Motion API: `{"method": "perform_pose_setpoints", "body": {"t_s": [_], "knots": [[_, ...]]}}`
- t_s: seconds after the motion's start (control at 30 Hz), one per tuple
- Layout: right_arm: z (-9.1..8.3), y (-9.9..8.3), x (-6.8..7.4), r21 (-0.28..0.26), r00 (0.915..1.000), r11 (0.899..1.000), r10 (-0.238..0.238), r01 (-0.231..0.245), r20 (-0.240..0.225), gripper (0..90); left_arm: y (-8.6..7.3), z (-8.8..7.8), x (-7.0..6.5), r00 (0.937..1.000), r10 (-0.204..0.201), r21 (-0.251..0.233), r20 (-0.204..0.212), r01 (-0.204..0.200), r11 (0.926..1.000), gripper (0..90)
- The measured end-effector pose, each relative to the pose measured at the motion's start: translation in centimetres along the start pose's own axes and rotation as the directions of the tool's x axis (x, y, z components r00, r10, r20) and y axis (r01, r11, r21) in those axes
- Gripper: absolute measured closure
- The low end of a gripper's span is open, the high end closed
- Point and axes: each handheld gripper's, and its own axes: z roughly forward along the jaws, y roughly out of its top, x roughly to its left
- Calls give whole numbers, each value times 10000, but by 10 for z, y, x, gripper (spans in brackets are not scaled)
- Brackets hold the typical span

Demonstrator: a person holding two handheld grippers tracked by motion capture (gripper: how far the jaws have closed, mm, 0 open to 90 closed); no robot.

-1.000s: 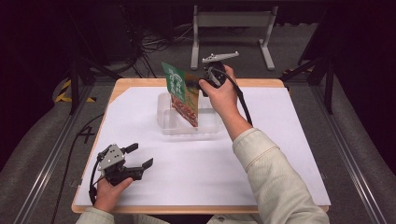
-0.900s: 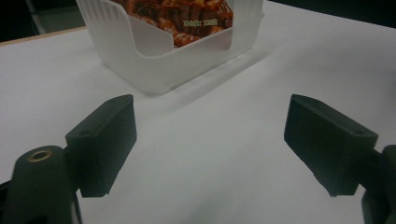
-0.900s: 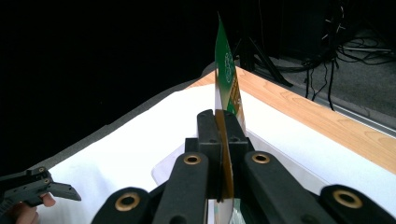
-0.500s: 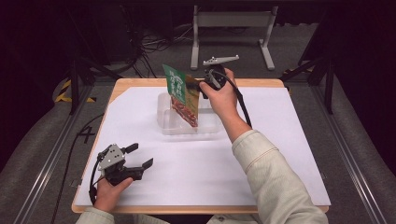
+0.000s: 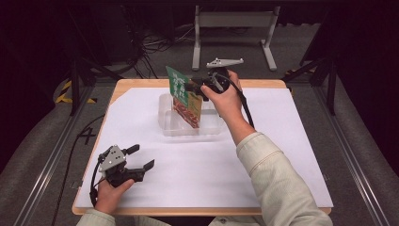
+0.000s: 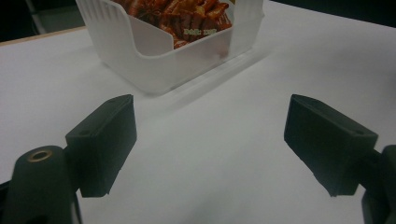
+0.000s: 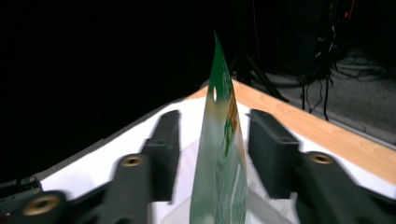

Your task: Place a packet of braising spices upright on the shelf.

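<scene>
A snack bag [image 5: 185, 96] with a green top and a red food picture stands tilted in a clear plastic bin [image 5: 168, 126] at the middle back of the table. My right gripper [image 5: 190, 88] is at the bag's upper edge. Its jaws have just been opening, and in the right gripper view the bag [image 7: 219, 144] rises edge-on between them with a gap on each side of my right gripper [image 7: 215, 119]. My left gripper [image 5: 142, 156] rests open near the front left corner, holding nothing. In the left gripper view my left gripper [image 6: 210, 135] faces the bin [image 6: 154, 60] and the bag [image 6: 187, 14] inside it.
White paper [image 5: 282, 155] covers the wooden table [image 5: 141, 84]. A white metal stand [image 5: 233, 21] and loose cables lie on the floor behind the table. Dark stand legs flank the table on both sides.
The right gripper's jaws, pinched on the bag's top edge before, now stand apart around it. Neither hand has shifted, and the bag still stands in the bin.
</scene>
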Motion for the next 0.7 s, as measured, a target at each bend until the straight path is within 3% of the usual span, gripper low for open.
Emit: {"method": "perform_pose_setpoints", "body": {"t_s": [0.2, 0.4, 0.7], "knots": [[-2, 2, 2, -539, 9995, 9981, -290, 283, -119, 364, 0, 0, 0, 10000, 10, -6, 6, -10, 10000, 177], [-10, 5, 5, -853, 9982, 9950, -550, 528, -236, 340, 0, 0, 0, 10000, 9, 14, 1, -9, 10000, 177], [-40, 7, 13, -1460, 9922, 9831, -1177, 1104, -421, 322, 1, 2, -1, 10000, 62, 13, 38, -62, 10000, 177]]}}
